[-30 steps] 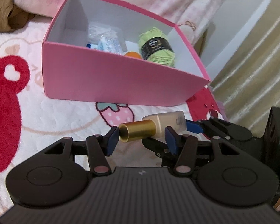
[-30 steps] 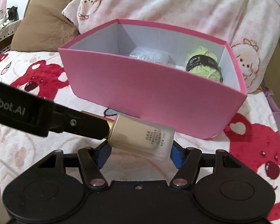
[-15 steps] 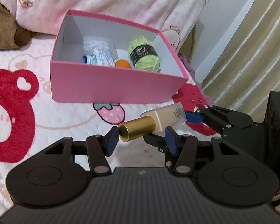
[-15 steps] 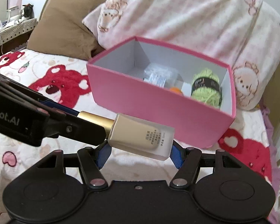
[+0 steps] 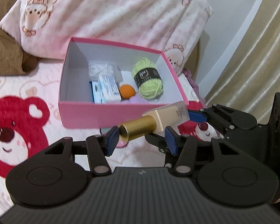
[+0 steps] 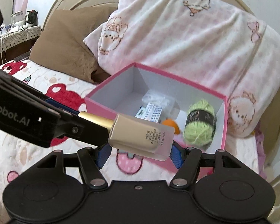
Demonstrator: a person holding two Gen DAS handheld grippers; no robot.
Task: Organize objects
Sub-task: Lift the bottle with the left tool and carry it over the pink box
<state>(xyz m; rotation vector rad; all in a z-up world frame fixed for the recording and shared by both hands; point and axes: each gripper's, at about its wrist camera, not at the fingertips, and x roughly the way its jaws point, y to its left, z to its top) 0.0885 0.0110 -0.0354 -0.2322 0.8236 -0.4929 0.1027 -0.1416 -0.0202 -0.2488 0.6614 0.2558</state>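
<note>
the left gripper [image 5: 141, 140] pinched the gold cap [image 5: 138, 129] and the right gripper [image 6: 140, 154] clamped the body of the cosmetic bottle [image 6: 141, 137], its long axis lying left-right, held in the air just nearer than the pink box [image 5: 110, 113]. the box lay beyond, open-topped, with a free floor on its left side. its near floor was hidden by the front wall, and the yarn [image 5: 147, 81] was blurred.

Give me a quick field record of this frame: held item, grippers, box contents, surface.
held item: bottle with gold cap, lying sideways in the air
left gripper: shut on the cap
right gripper: shut on the bottle body
box: pink, open, on the bed
contents: green yarn, orange ball, white-blue packets
surface: bear-print blanket
</note>
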